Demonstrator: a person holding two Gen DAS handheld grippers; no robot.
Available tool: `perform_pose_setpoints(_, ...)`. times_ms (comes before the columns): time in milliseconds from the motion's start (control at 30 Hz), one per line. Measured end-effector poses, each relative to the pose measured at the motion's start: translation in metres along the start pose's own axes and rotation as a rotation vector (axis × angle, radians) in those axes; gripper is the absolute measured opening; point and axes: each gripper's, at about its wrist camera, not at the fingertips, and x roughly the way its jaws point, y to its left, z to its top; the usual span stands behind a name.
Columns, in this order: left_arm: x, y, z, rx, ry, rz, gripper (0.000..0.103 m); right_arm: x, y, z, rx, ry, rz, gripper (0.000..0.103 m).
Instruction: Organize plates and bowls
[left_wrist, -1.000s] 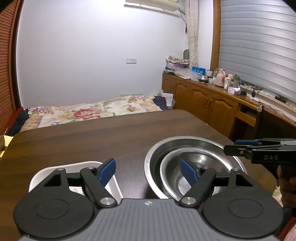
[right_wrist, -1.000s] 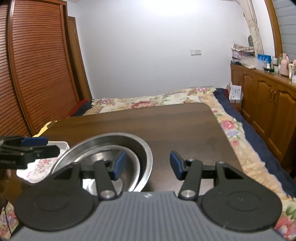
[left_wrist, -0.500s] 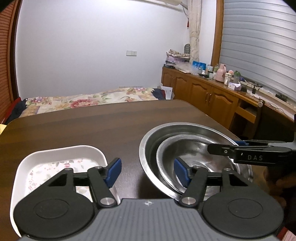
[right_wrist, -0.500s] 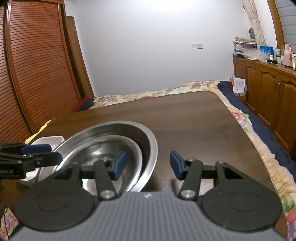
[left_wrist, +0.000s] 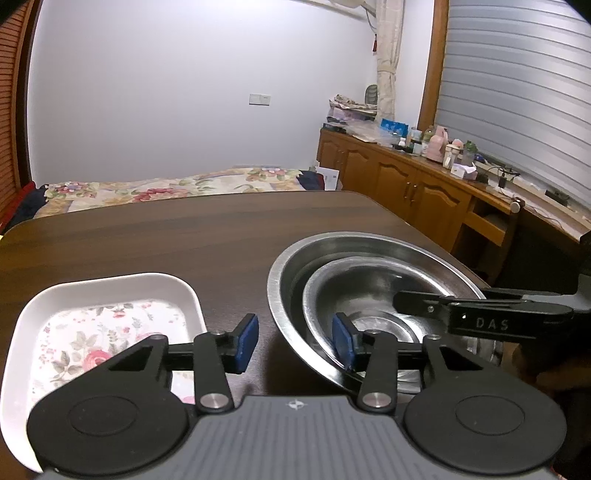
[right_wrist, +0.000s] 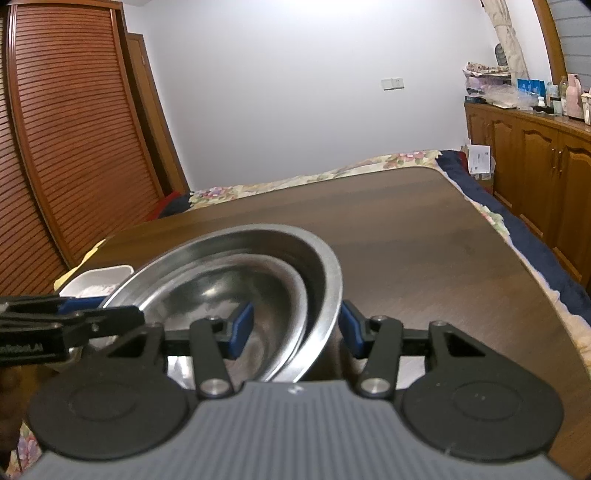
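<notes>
On the dark wooden worktop (left_wrist: 207, 236) a small steel bowl (left_wrist: 369, 295) sits nested inside a large steel bowl (left_wrist: 291, 266). The left tool (left_wrist: 294, 341) has just been closing; its pads straddle the large bowl's near-left rim without pressing. The right tool (right_wrist: 295, 328) straddles the right rim, pads apart. A white floral rectangular plate (left_wrist: 103, 325) lies just left of the bowls

Dark wooden table (left_wrist: 207, 236)

A white floral tray (left_wrist: 110, 321) lies at 9 o'clock of the large steel bowl (left_wrist: 284, 273) (a smaller one nested inside).
</notes>
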Motion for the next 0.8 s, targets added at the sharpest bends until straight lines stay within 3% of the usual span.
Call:
perform_pose_setpoints(300,0.003,-0.007,-0.004,0.005,0.002,-0.012,0.041,-0.001,0.002,-0.004,0.004,-0.003,0.013,0.049)
perform_pose_setpoints(533,0.004,-0.011,-0.004,0.011,0.002,0.004,0.031,-0.002,0.006,-0.006,-0.009,-0.019,0.002,0.032)
perform_pose_setpoints(800,-0.008,-0.006,0.006,-0.008,-0.023,0.030,0.027,-0.007,0.013,0.005,-0.024,-0.040,0.000,0.031)
